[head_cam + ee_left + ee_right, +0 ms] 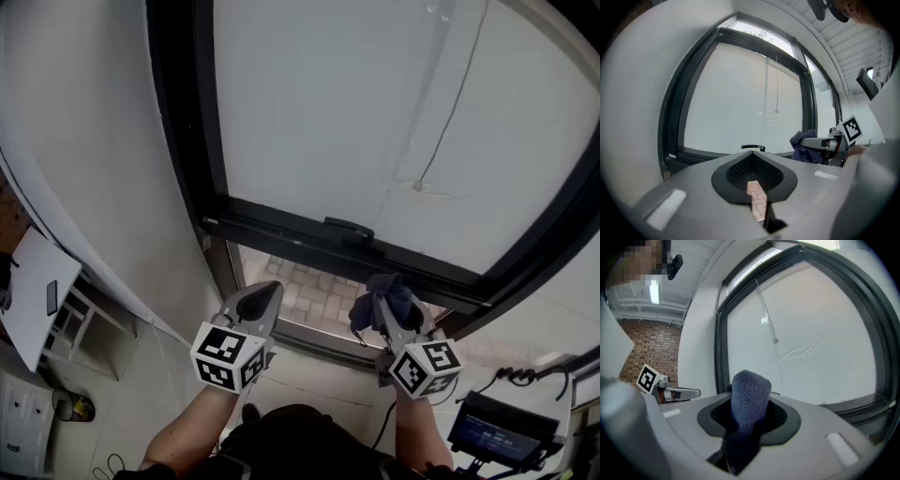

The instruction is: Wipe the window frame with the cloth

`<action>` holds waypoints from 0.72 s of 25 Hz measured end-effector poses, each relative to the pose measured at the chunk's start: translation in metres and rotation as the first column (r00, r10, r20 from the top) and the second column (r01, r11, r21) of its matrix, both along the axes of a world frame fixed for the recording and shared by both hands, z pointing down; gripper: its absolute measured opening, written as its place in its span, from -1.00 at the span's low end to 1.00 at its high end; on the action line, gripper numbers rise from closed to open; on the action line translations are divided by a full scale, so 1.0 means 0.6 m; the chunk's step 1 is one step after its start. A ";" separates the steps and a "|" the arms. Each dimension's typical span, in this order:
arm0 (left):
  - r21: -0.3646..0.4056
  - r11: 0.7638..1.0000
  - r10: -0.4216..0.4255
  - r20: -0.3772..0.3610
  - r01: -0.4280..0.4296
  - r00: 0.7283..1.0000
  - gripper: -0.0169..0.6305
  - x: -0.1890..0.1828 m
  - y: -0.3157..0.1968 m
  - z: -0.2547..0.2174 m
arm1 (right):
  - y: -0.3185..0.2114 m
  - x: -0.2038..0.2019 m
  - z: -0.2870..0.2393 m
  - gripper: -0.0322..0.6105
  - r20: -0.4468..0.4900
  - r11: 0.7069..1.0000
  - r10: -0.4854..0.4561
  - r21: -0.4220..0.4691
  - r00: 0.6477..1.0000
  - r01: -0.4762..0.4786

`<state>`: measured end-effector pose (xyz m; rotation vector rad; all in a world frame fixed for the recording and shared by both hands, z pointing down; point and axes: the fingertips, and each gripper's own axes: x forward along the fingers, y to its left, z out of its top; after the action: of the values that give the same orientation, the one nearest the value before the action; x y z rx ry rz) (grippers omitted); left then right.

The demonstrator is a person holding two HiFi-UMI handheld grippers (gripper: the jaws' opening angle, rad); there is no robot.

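- The right tool (380,305) is clenched on a dark blue cloth (750,387). A rounded wad of it sticks out past the tips, and the rest is bunched down between the jaws.
- The left tool (267,289) is closed with nothing in it. It is held beside the right one, near the lower rail but apart from it.
- The cloth sits close to the lower rail of the dark window frame (309,244), just right of the small handle (349,228). No view shows it pressing on the rail, so the wiping does not look started here.
- Risk: only a small wad protrudes. If it is pushed hard along the rail, it could flatten or slide back, and the hard jaw tips would then scrape the frame instead of wiping it.
- Risk: the handle stands proud of the rail. A sideways stroke to the left could snag the cloth on it and drag it out of the grip.
- Risk: the blind cord (450,122) hangs in front of the lowered blind (375,94). A stroke that goes too high could catch the cord or press into the blind.
- Risk: the empty left tool is close enough to bump the right one on a stroke to the left.
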<state>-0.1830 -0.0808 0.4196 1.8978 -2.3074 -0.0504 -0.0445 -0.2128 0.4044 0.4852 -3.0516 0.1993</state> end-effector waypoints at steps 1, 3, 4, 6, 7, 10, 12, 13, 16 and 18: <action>0.000 1.000 -0.008 0.000 0.008 1.000 -0.97 -0.008 0.010 0.000 | 0.009 -0.011 -0.002 -0.47 0.001 1.000 -0.010 0.002 1.000 0.010; -0.002 1.000 -0.025 -0.002 0.025 1.000 -0.97 -0.025 0.031 0.000 | 0.026 -0.036 -0.004 -0.47 0.002 0.999 -0.031 0.006 1.000 0.031; -0.004 0.999 -0.034 -0.002 0.034 0.999 -0.97 -0.034 0.042 0.001 | 0.036 -0.051 -0.004 -0.47 0.002 0.999 -0.043 0.006 0.999 0.043; -0.008 0.998 -0.058 -0.003 0.058 0.998 -0.97 -0.056 0.065 0.005 | 0.057 -0.084 -0.001 -0.47 -0.001 0.997 -0.075 0.007 0.997 0.075; -0.008 0.997 -0.074 -0.002 0.074 0.997 -0.97 -0.068 0.078 0.007 | 0.068 -0.103 0.000 -0.47 -0.002 0.995 -0.095 0.008 0.996 0.095; -0.008 0.992 -0.127 0.001 0.127 0.992 -0.97 -0.109 0.118 0.013 | 0.100 -0.160 0.006 -0.47 0.001 0.989 -0.147 0.008 0.989 0.147; -0.009 0.987 -0.160 0.003 0.160 0.987 -0.97 -0.136 0.144 0.017 | 0.117 -0.198 0.013 -0.47 -0.006 0.985 -0.170 0.006 0.985 0.170; -0.009 0.984 -0.176 0.003 0.176 0.984 -0.97 -0.150 0.157 0.018 | 0.126 -0.216 0.016 -0.47 -0.012 0.983 -0.181 0.005 0.983 0.181; -0.014 0.980 -0.198 0.001 0.198 0.980 -0.97 -0.181 0.186 0.024 | 0.151 -0.264 0.022 -0.47 -0.014 0.978 -0.207 0.006 0.978 0.207; -0.014 0.982 -0.190 0.001 0.190 0.982 -0.97 -0.195 0.200 0.027 | 0.166 -0.290 0.026 -0.47 -0.016 0.977 -0.211 0.012 0.977 0.211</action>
<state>-0.2999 0.0393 0.4359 1.6652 -2.4740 -0.0554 -0.2182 -0.1131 0.4202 0.1592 -3.0625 0.1656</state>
